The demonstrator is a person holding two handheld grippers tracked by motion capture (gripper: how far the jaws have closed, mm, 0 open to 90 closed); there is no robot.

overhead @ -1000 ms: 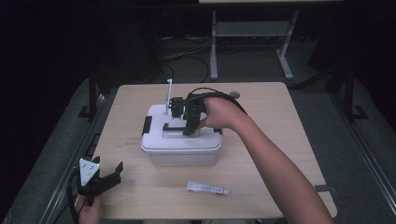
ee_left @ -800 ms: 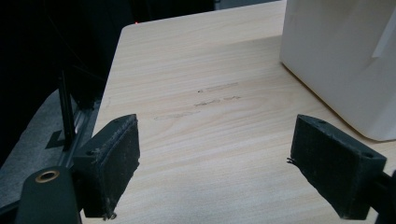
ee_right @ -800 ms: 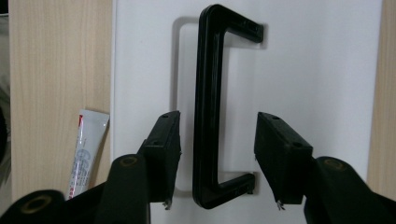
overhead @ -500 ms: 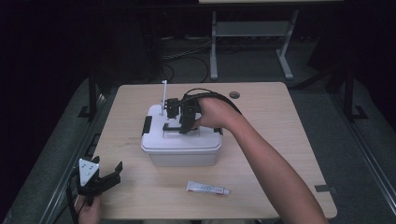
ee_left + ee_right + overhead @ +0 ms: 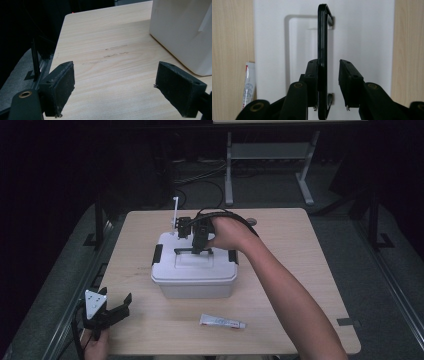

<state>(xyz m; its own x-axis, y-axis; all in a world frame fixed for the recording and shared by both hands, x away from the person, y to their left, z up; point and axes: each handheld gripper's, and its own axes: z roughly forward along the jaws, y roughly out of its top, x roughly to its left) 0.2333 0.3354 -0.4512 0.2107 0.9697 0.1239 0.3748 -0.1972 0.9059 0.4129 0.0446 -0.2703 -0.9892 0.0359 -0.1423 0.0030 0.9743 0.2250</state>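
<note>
Between padded tongs [image 5: 329,82], thin black handle [image 5: 322,37]

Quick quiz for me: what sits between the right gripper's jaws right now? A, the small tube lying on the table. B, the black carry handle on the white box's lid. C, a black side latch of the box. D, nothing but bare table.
B: in the right gripper view the black handle stands between the two jaws of the right gripper above the white box; one jaw touches it, the other stands apart.
</note>
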